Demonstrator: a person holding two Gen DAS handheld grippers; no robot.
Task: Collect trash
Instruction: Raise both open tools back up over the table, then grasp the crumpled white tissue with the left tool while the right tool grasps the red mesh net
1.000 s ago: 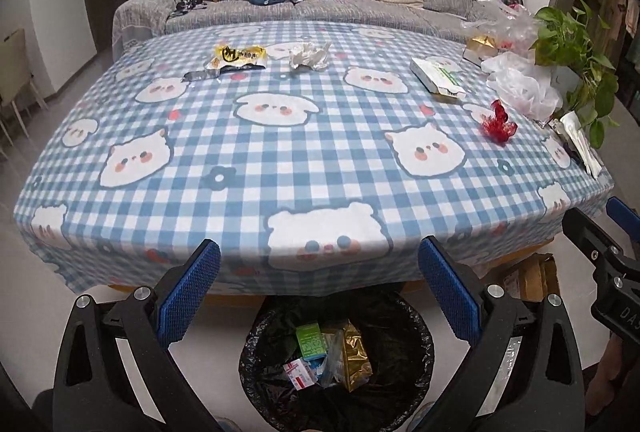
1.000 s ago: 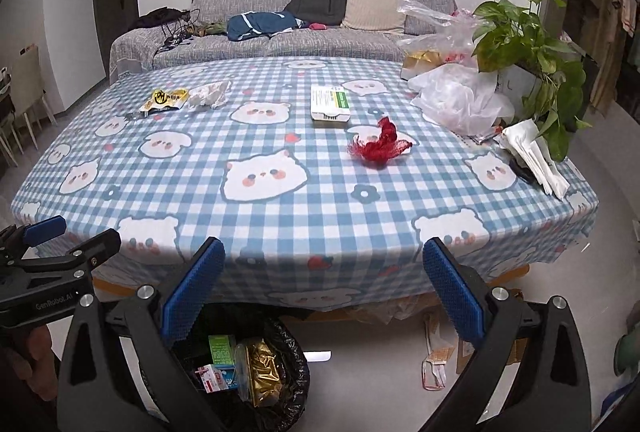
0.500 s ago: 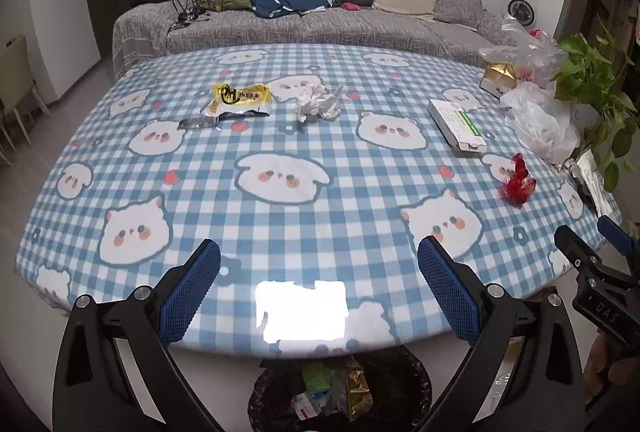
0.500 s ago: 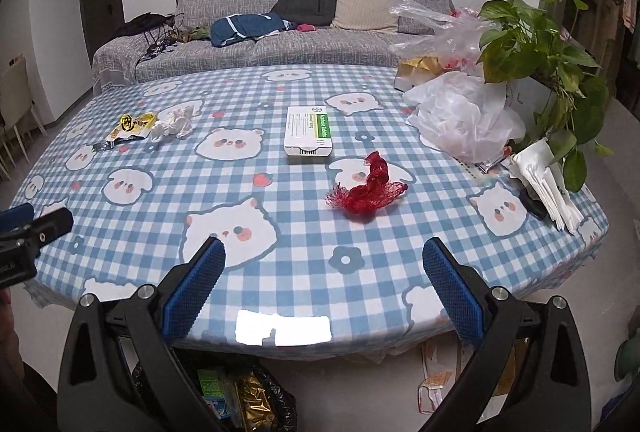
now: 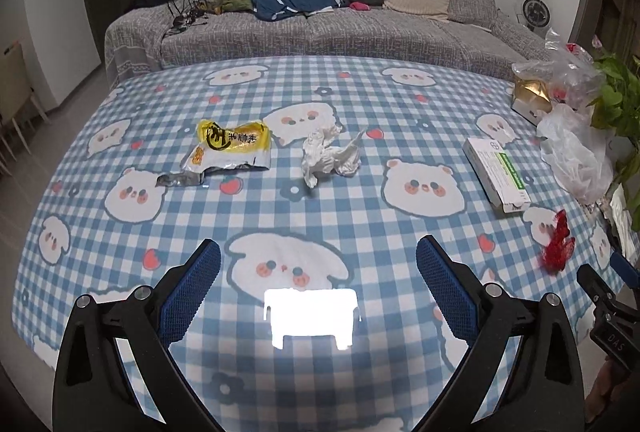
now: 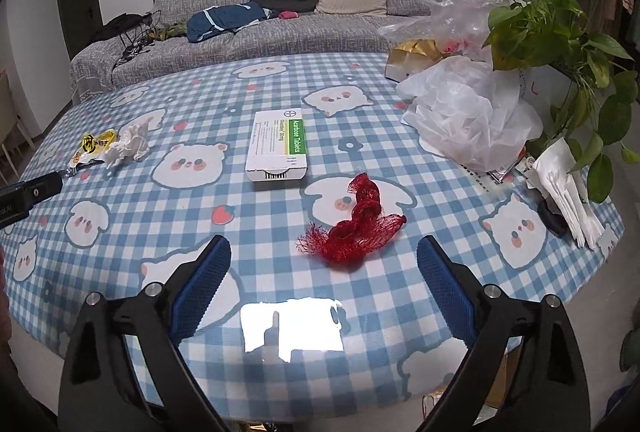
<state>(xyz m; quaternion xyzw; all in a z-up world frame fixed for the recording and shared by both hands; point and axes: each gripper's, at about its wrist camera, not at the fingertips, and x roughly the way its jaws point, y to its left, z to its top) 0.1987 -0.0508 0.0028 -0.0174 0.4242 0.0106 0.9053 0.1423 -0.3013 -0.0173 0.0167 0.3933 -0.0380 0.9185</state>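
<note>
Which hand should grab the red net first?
The right. The right gripper sits just before the red net, jaws closing with nothing between them yet. From the left gripper, the net lies far off to the side.

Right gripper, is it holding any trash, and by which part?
Nothing is held: the right gripper is closing on empty air, short of the red mesh netting.

On the surface (image 5: 400,103) lay one yellow wrapper (image 5: 230,147), one tissue (image 5: 330,155) and one box (image 6: 278,145). One red net (image 6: 354,228) lay there too.
</note>
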